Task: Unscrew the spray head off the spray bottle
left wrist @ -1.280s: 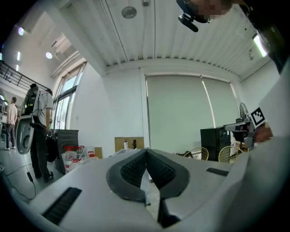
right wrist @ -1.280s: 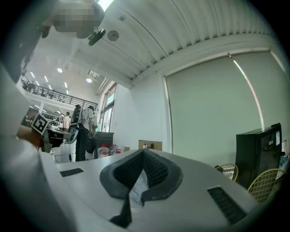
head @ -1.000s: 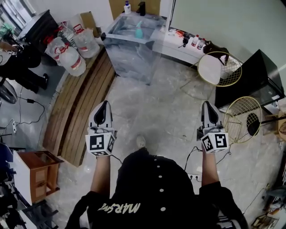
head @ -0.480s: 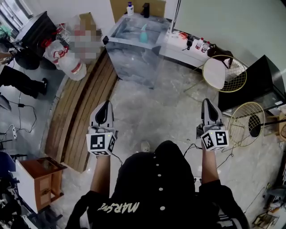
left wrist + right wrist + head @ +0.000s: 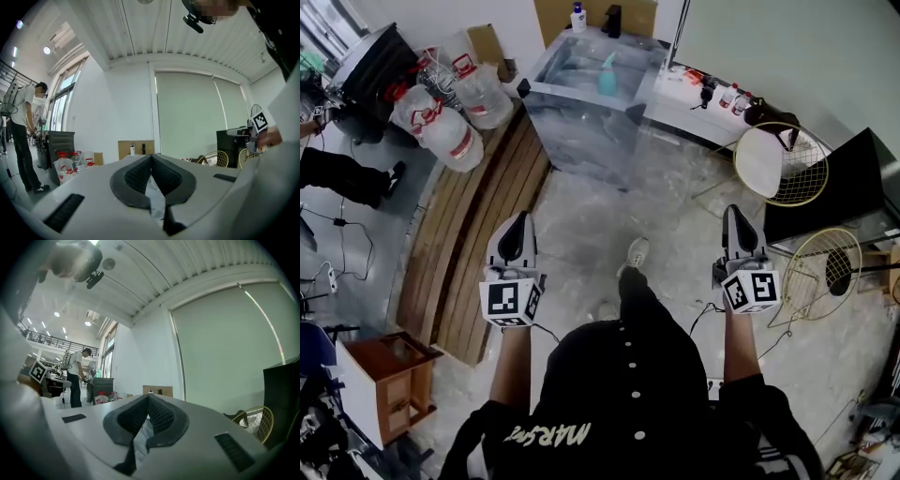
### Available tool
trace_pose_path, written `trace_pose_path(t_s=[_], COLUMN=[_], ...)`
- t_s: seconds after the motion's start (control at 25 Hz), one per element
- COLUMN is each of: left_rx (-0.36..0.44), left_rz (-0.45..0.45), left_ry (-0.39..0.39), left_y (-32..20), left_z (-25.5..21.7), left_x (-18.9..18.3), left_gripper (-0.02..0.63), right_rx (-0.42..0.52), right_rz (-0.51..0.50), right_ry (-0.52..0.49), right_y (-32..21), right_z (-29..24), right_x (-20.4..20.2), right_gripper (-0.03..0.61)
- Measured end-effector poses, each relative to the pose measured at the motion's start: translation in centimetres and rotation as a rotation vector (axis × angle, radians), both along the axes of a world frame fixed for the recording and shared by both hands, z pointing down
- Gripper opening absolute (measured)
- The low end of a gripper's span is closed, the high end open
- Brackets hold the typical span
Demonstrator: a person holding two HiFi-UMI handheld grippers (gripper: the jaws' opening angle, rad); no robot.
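Indoor room, pale marbled floor [image 5: 666,216], wooden plank platform [image 5: 473,216] along the left side. Nearest is the person's torso in a black top, both arms out front. The left gripper [image 5: 518,218] has its jaws pressed together with nothing between them; the left gripper view [image 5: 151,161] shows the pads meeting. The right gripper [image 5: 733,214] is the same, jaws closed and empty, confirmed in the right gripper view [image 5: 148,399]. Both are held level over the floor, well apart from each other. One shoe [image 5: 636,251] is stepping forward between them. A small wooden stool [image 5: 380,361] sits low left. Two rackets [image 5: 780,164] lean at the right. Water jugs [image 5: 450,136] stand at the platform's far end. Farther off is a clear-sided table [image 5: 581,141]; the teal spray bottle [image 5: 607,73] stands upright about mid-top, clear of the corners, spray head on, well apart from both grippers. A white pump bottle [image 5: 578,17] stands beyond the table's far edge.
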State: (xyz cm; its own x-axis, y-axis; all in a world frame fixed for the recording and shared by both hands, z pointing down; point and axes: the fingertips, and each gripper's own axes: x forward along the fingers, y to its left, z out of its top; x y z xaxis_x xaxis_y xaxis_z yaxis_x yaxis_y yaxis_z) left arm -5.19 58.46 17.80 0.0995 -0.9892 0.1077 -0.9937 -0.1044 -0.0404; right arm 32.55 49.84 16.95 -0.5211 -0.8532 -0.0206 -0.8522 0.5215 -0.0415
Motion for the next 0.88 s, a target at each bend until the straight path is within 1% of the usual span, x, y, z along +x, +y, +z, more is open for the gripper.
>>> trace_pose_path(t_s=[0.2, 0.56, 0.88], left_rx=[-0.002, -0.002, -0.010], left_rz=[-0.008, -0.015, -0.026], left_ry=[-0.011, -0.030, -0.026], left_y=[-5.5, -18.0, -26.8], left_z=[0.6, -0.4, -0.2], left_x=[-0.6, -1.2, -0.8], left_gripper=[0.026, 0.026, 0.026], right_rx=[0.000, 0.005, 0.010], right_rz=[-0.014, -0.043, -0.104], right_ry=[-0.003, -0.004, 0.012], right_y=[-6.0, -18.8, -28.6], right_z=[1.0, 0.5, 0.4], right_x=[-0.9, -2.4, -3.2], right_gripper=[0.012, 0.012, 0.011])
